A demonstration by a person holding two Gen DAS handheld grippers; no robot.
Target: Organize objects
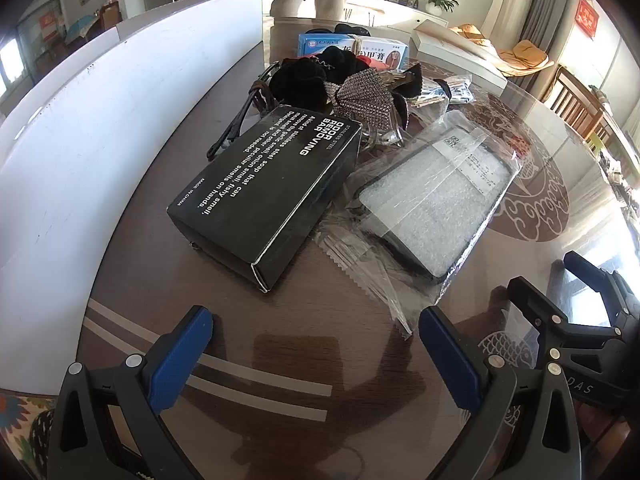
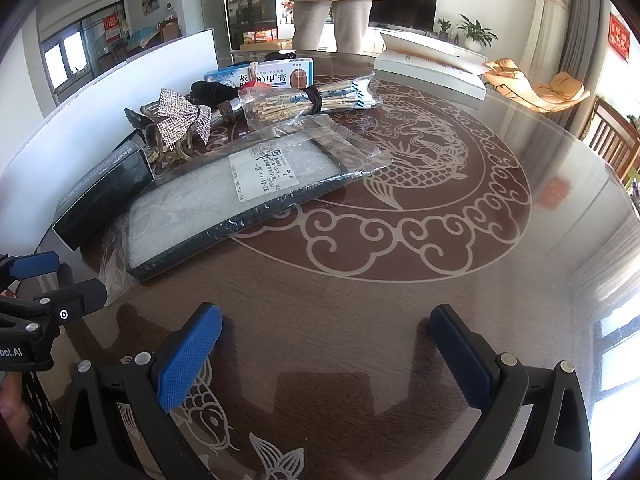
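A black box printed "ODOR REMOVING" lies on the round glass-topped table; it also shows in the right wrist view. Beside it lies a bagged phone case, also in the right wrist view. Behind are a rhinestone bow clip, black hair ties, bundled toothpicks and a blue-white ointment box. My left gripper is open and empty, just short of the black box. My right gripper is open and empty over bare table.
A white board stands along the table's left side. A white flat box sits at the far right of the table. A person stands behind the table. Chairs stand at the right. A clear wrapper lies before the case.
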